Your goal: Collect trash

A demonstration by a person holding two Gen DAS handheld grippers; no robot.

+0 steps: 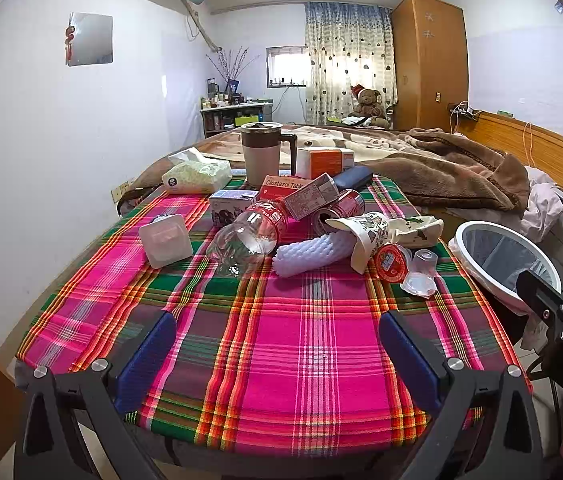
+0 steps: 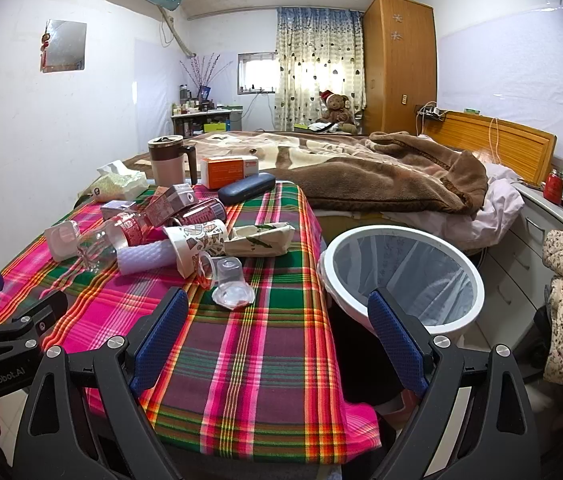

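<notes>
Both grippers' spread fingers (image 1: 149,356) level above plaid tablecloth (image 1: 297,344), empty.

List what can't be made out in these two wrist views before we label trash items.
- Trash bin: bottom hidden by its own rim and liner in the right wrist view; right gripper covers part of it in the left wrist view.
- Soda can: label mostly hidden behind a small carton, left wrist view.
- Orange box: print too small to read, right wrist view.
- Table: near edge hidden by the open left gripper.
</notes>
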